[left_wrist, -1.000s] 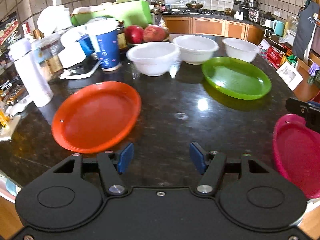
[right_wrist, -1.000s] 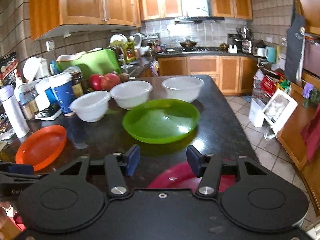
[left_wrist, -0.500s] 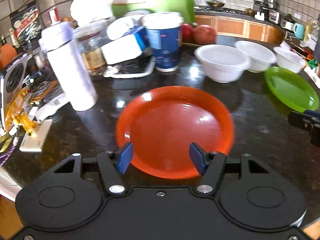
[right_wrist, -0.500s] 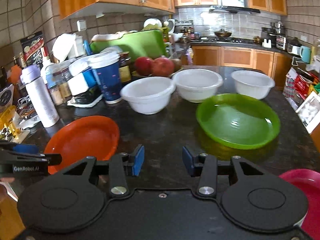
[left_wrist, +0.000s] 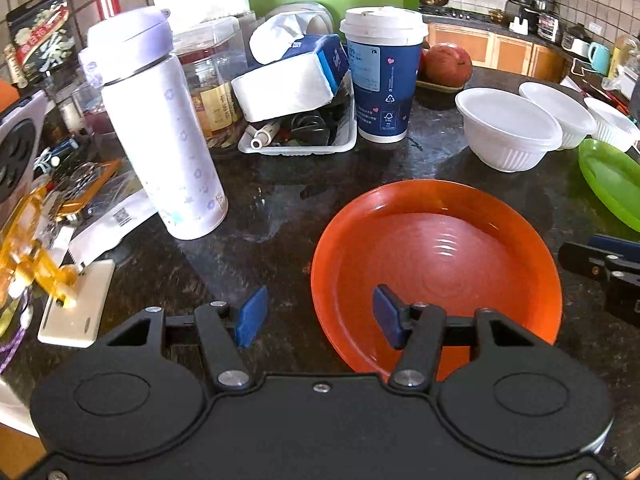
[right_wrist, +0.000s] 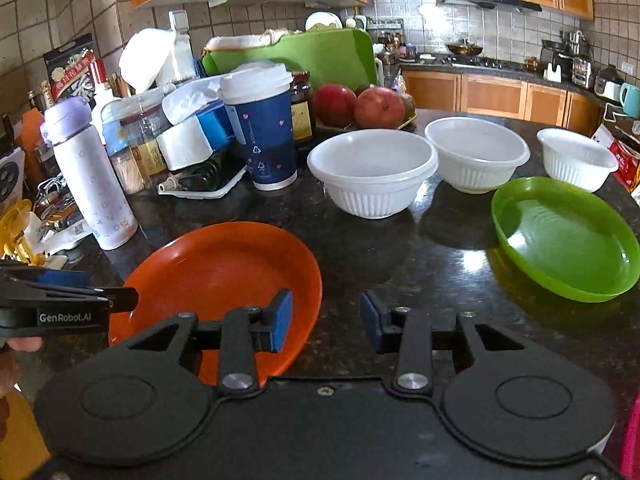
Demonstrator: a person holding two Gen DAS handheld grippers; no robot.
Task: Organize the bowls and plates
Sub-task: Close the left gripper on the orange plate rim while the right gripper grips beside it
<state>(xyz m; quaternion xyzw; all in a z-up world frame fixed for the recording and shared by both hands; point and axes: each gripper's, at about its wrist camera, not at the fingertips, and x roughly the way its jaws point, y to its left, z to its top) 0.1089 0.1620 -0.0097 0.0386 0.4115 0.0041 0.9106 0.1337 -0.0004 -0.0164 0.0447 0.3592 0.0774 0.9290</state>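
Near plate (right_wrist: 224, 264) lies on counter (right_wrist: 400, 256), at 9–10 o'clock from right tongs (right_wrist: 326, 322). Three bowls (right_wrist: 374, 172) in a row behind it, running toward 2 o'clock. Second plate (right_wrist: 568, 240) at 2 o'clock, before the last bowl. Cup (right_wrist: 262, 128) and bottle (right_wrist: 90, 176) at 10–11 o'clock; fruit (right_wrist: 378, 106) behind the bowls.

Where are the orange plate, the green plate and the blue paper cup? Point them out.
orange plate (right_wrist: 224, 264): right wrist view, on its flat centre.
green plate (right_wrist: 568, 240): right wrist view, on its inner base.
blue paper cup (left_wrist: 382, 92): left wrist view, on its printed side.
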